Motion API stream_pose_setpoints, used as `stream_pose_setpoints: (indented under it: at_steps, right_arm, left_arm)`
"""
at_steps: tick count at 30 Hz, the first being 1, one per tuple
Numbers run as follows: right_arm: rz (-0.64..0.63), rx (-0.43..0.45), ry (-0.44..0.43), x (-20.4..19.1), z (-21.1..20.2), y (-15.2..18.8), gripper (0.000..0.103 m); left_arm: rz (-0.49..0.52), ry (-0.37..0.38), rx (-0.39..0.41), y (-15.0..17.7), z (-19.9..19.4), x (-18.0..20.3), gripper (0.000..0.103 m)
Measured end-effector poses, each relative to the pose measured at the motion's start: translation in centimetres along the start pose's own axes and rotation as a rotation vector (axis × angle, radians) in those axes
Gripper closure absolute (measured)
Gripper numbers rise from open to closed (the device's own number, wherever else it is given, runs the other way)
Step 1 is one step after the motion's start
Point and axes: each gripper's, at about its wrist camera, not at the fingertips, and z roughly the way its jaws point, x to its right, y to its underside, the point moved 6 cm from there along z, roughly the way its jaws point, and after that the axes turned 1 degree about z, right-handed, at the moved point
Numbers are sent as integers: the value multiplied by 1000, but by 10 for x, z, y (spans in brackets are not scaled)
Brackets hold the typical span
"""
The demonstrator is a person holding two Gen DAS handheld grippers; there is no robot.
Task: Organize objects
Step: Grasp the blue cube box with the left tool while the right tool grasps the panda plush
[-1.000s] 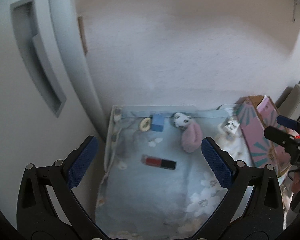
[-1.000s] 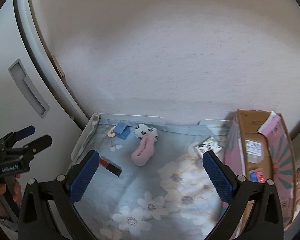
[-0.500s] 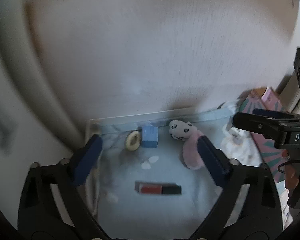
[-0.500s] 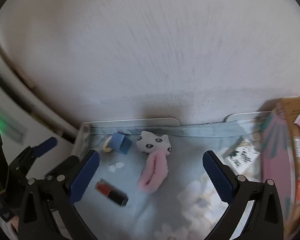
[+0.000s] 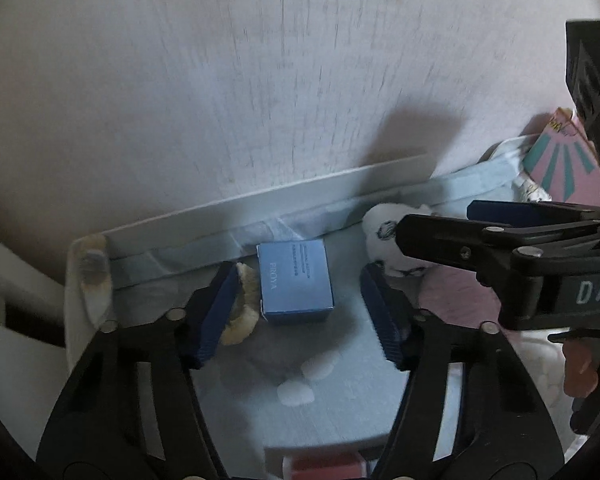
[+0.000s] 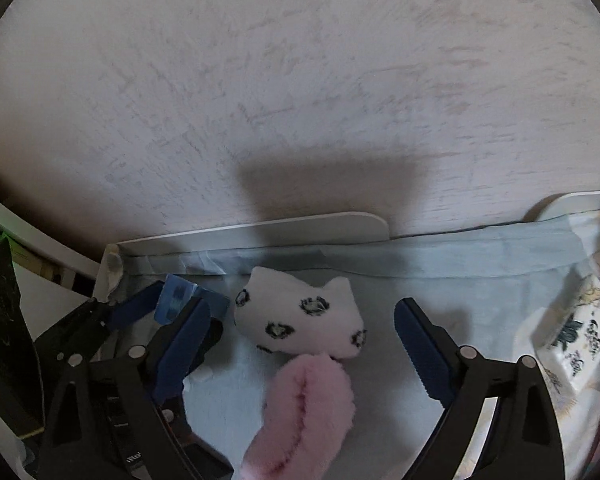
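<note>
Left claw [image 5: 296, 308] gapes around the blue box [image 5: 295, 282], which lies against the back rail [image 5: 260, 204]; right claw [image 6: 300, 344], also unclenched, brackets the spotted toy [image 6: 300, 322]. Best centre the box before squeezing, avoiding the cream ring [image 5: 242, 308] beside it.

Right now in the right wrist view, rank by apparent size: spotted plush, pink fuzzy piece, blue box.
1. Pink fuzzy piece and spotted plush: similar; pink is nearer and cropped, so unsure.
2. Blue box: smallest, partly hidden by the left gripper.

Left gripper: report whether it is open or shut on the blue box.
Open. The left gripper straddles the blue box, with cloth visible between its right pad and the box.
</note>
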Motion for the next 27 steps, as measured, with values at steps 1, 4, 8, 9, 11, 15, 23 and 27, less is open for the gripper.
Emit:
stream_pose_setpoints:
  at_steps: [1,4,8,9,11,15,23,27]
  right_arm:
    - [1,-5,4,0,2,1,22]
    - [21,-23,-1,0,9,4,33]
    - [5,-10,2,-4,9,5,42]
    - [0,-8,5,-4,8,6,43]
    - [-1,-4,2,-5,6,7,45]
    - [3,12,-10,-4,-5,7,46]
    - [-46,75,15,-10,-64,5,46]
    - [-86,118,38,-19,-111,1,46]
  left_arm:
    - [0,1,-4,1,3,-1,50]
    - [10,1,-7,3,6,1,60]
    - [22,-14,-11,1,9,3,71]
    - [20,-12,-12,0,9,3,72]
    - [17,-10,-11,-1,10,4,72]
    - [18,-2,-11,-2,10,8,72]
    - [-6,17,26,-12,-20,17,72]
    - [-31,25,56,-24,-53,21,72]
